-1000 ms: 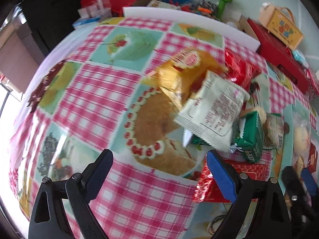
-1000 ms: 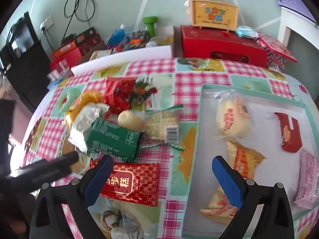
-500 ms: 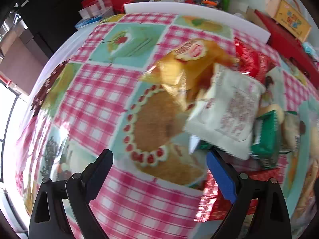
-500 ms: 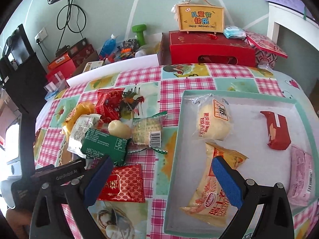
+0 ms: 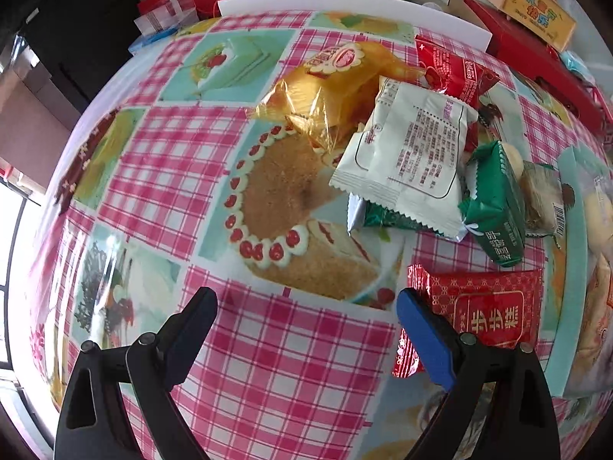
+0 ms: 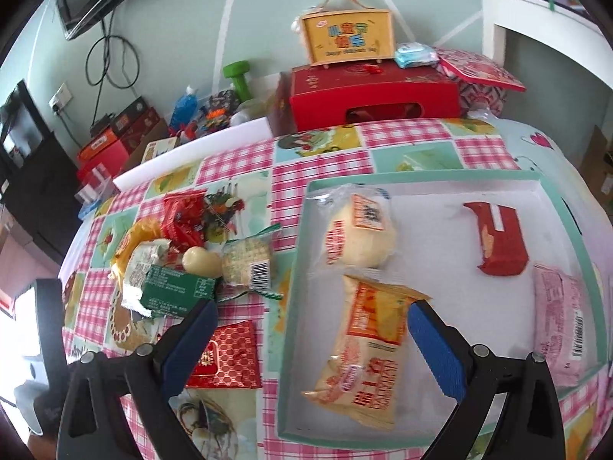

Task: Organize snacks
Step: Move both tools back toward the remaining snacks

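Left gripper: hung over the checked desk, jaws wide, nothing between them, only cloth below. Just beside its right finger, a flat red packet on the desk, not touched.

Beyond it, a loose heap of snacks on the desk: a golden bag at the far left of the heap, a white pouch leaning across it, a red crinkled bag behind, a green pack to the right of the pouch, touching it. Beside the green pack, a clear-wrapped biscuit with a barcode.

Right gripper: also spread wide and empty, held above the near edge of a shallow mint-rimmed tray. Between the jaws in view, an orange-and-yellow bun bag lying inside the tray, well below the fingers, not gripped.

Also in the tray: a round pale bun in a clear wrapper near the far left corner, a dark red wrapper toward the right, a pink pack against the right wall. All four apart from one another or barely touching; could not tell for the two buns.

Left of the tray, the same heap and the flat red packet, all outside the tray.

At the back of the desk, a long red box with a yellow carry box on top.
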A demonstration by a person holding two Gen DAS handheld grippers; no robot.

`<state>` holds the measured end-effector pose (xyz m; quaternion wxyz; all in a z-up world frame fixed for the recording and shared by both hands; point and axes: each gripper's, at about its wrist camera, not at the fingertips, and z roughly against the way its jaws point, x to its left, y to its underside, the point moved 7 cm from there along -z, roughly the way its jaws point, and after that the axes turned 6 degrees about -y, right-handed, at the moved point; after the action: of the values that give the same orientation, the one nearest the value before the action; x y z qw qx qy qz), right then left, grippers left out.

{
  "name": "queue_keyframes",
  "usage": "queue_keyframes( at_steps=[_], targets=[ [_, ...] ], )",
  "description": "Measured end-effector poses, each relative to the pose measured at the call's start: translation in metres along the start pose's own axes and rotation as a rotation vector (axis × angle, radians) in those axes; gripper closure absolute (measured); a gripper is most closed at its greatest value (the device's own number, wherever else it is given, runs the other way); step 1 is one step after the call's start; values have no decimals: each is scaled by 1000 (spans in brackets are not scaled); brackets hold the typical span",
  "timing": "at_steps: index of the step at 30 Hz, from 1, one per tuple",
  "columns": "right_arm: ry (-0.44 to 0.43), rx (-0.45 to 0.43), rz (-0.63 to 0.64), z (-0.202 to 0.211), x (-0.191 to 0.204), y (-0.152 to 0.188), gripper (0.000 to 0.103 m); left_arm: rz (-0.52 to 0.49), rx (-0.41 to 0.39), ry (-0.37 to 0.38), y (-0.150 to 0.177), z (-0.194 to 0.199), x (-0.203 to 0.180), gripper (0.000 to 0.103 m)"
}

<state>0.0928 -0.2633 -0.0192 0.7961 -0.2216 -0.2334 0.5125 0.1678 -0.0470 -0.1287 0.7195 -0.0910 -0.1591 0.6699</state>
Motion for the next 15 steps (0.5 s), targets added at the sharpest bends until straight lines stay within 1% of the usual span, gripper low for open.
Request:
queue_keyframes(
  at_steps=[1, 2, 5, 8, 13, 15],
  targets=[
    [0, -1, -10, 1, -3, 0, 2, -3, -20, -12, -2, 3, -1, 8],
    [0, -1, -18, 1, -5, 0, 2, 0, -32, -13, 4, 9, -7, 8],
    [-1, -3, -35, 2, -10, -1, 2, 21, -61, 19, -5, 17, -17, 8],
    [-2, 0, -39, 1, -11, -1, 2, 44, -72, 34, -12, 15, -24, 8],
    [-3, 8, -40, 0, -11, 0, 2, 41, -105, 37, -20, 17, -35, 8],
    [-6, 10, -38, 0, -11, 1, 2, 51, -114, 45, -28, 11, -30, 8]
  ],
)
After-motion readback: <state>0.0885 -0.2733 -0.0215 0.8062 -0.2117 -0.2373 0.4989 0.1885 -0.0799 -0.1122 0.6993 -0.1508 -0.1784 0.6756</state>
